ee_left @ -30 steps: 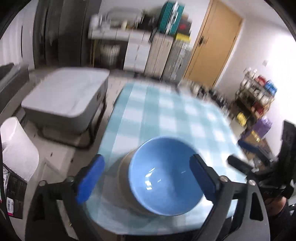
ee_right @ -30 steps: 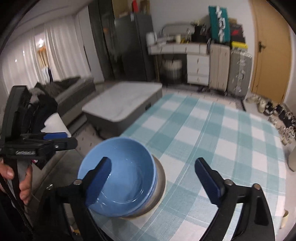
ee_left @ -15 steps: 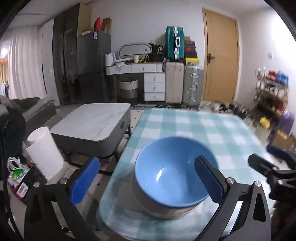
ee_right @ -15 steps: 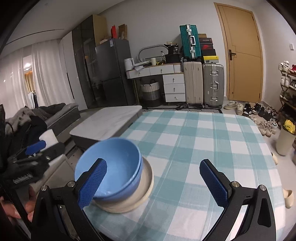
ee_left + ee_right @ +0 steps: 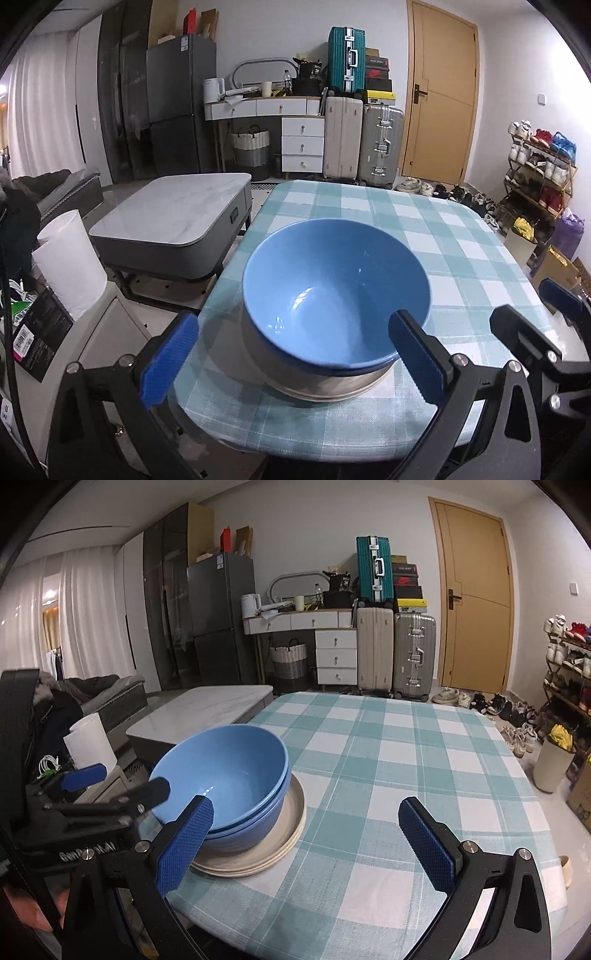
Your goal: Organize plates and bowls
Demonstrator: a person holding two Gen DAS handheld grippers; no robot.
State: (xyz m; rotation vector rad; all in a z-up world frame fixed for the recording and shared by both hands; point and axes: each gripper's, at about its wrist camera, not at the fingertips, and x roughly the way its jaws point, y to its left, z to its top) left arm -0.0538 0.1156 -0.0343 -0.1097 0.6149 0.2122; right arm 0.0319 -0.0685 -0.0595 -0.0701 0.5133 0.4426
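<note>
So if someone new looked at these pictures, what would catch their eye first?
Most likely the blue bowls, nested on a stack of cream plates at the near left corner of the checked tablecloth. Next, the left hand-held gripper, open around the stack, and the right hand-held gripper, open beside it.

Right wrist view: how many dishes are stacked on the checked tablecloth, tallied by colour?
Blue bowls: 2, nested
Cream plates: 2, under the bowls
Total: 4 dishes, one stack near the table's corner
</note>
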